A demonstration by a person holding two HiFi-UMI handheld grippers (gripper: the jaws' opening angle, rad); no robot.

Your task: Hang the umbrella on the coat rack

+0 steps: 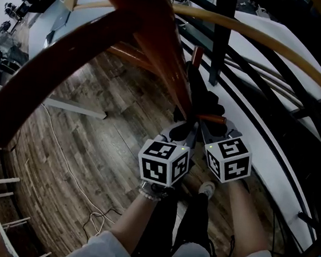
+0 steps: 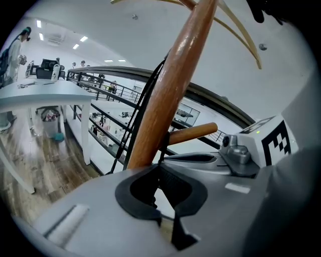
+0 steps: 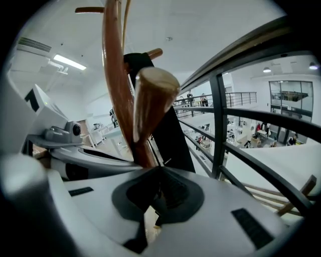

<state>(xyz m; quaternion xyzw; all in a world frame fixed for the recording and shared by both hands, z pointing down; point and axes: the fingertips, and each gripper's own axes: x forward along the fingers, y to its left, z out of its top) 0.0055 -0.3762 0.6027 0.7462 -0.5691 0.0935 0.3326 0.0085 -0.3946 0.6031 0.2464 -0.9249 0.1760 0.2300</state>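
Umbrella (image 1: 203, 98): black, furled, with a wooden handle (image 3: 150, 95). It lies against the pole of the coat rack (image 1: 160, 33), above the plank floor (image 1: 90, 134).
Left tool (image 2: 163, 193): jaws drawn together on a thin black strap (image 2: 163, 143) of the umbrella, just beside the pole.
Right tool (image 3: 159, 193): clamped on the handle's lower end.
Black railing (image 3: 220, 125): at right.

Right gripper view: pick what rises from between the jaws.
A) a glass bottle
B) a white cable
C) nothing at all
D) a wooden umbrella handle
D: the right gripper is shut on the umbrella, and its brown wooden handle stands up out of the jaws, with the black cloth just behind.
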